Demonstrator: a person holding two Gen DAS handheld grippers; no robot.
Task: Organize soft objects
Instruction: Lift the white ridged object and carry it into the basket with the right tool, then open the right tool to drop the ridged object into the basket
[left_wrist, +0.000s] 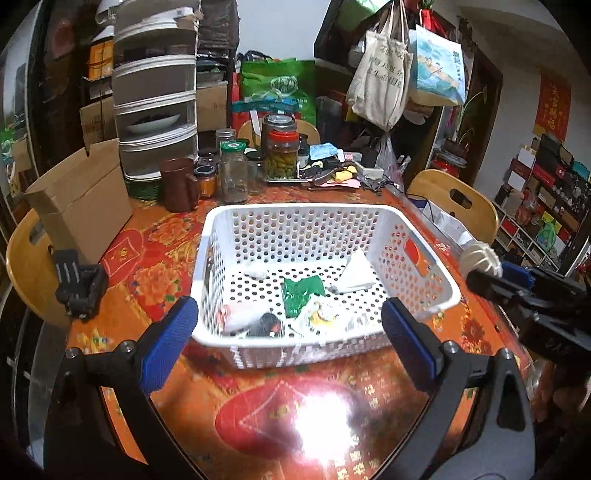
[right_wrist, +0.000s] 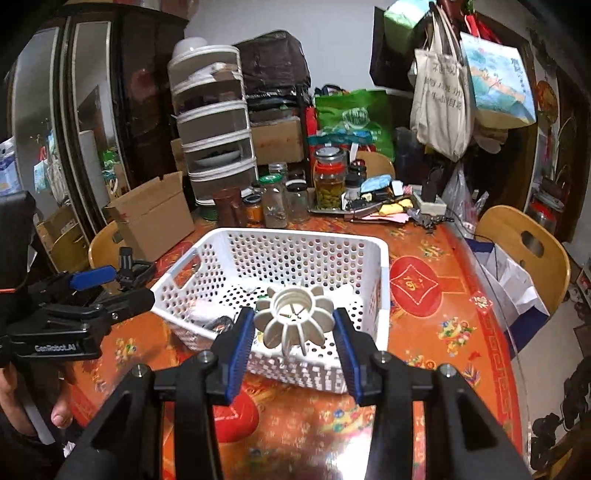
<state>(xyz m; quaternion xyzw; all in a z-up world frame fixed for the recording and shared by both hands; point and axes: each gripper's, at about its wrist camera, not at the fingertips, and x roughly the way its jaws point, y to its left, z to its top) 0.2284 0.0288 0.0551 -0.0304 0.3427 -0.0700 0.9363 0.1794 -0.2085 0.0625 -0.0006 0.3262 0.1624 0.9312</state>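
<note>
Right hand-held gripper (right_wrist: 294, 332) clamped on ribbed cream object (right_wrist: 295, 317) above basket (right_wrist: 382, 258); left hand-held gripper (left_wrist: 290, 328) wide open, empty. Risk: slippage off curved ribs, landing on counter (right_wrist: 424, 325).

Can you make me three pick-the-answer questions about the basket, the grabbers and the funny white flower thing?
1. Where is the white ribbed toy?
A. between the right gripper's fingers
B. on the chair
C. inside the cardboard box

2. What colour is the basket?
A. red
B. white
C. black

3. How is the left gripper?
A. shut on a jar
B. shut on the basket
C. open, holding nothing

Answers:
1 A, the blue pads press on both sides of the toy, above the basket's near rim.
2 B, its holed walls are white.
3 C, its fingers stand wide apart in front of the basket.
</note>
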